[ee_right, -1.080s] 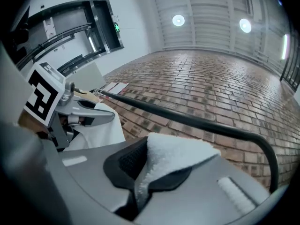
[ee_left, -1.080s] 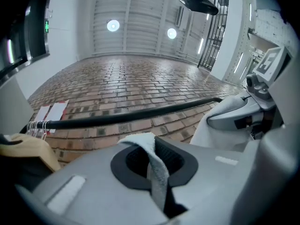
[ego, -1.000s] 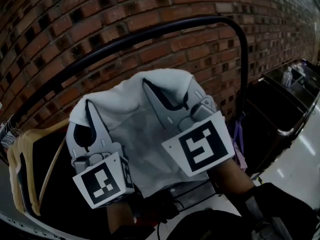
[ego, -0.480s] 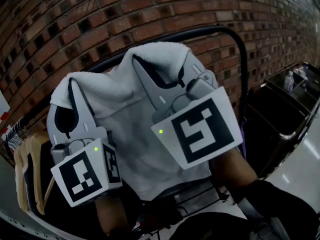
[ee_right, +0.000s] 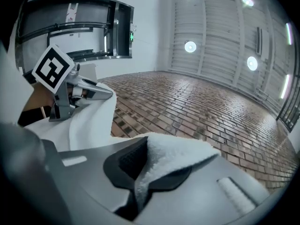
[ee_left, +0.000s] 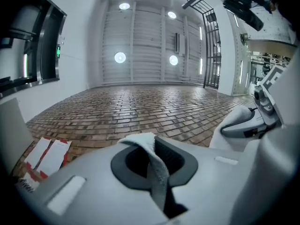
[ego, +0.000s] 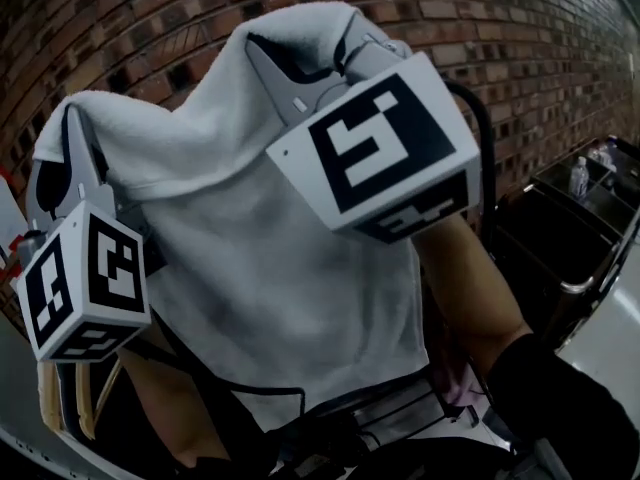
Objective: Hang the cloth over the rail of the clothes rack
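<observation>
A white cloth hangs spread between my two grippers, in front of the brick wall. My left gripper is shut on its upper left corner, and that pinched corner shows between the jaws in the left gripper view. At the upper right corner my right gripper is shut too, with a thick fold of the cloth in its jaws. Both grippers point upward. The rack's black rail shows only as a bent piece at the right; the cloth hides the rest.
The brick wall stands close behind the rack. Wooden hangers hang at the lower left. Dark bins with a bottle sit at the right. My forearm reaches up under the right gripper.
Both grippers have risen with the cloth held between them. The cloth now fills the middle of the head view and covers most of the rail that showed above it before.
</observation>
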{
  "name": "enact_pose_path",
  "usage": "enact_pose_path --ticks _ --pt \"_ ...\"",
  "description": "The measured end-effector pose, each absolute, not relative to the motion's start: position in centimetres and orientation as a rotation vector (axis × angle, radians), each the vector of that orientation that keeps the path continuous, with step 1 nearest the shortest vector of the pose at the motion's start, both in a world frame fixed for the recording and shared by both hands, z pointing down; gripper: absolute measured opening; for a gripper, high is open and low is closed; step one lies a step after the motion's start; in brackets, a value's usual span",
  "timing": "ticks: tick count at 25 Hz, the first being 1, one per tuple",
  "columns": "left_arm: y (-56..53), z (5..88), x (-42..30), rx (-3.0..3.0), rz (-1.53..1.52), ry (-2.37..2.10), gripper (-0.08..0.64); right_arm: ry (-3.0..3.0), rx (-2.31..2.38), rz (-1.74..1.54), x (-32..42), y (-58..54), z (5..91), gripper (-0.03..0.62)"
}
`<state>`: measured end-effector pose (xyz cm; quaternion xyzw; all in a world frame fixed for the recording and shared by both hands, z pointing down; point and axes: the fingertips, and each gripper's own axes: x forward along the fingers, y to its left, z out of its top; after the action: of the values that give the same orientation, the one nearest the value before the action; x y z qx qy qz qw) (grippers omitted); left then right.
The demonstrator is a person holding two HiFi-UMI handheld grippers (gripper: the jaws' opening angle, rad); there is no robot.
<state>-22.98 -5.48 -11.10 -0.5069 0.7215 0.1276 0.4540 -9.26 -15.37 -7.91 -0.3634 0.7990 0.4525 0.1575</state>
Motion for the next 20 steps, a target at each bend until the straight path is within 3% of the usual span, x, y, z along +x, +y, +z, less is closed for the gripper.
enact_pose_path --ticks 14,17,20 --pt "-14.5 -17.9 -29.3 -1.243 0.234 1.922 0.029 2.345 -1.216 1.337 -13.2 -25.8 -15.6 0.012" --pt "-19.3 -16.7 -30.5 -1.314 0.039 1.987 0.029 2.497 -1.275 1.392 -15.6 -29.8 -14.2 0.012" --pt "-24.5 -13.6 -31.6 -1.421 -0.381 2.050 0.029 2.732 -1.259 1.512 -18.2 -32.9 -10.7 0.012"
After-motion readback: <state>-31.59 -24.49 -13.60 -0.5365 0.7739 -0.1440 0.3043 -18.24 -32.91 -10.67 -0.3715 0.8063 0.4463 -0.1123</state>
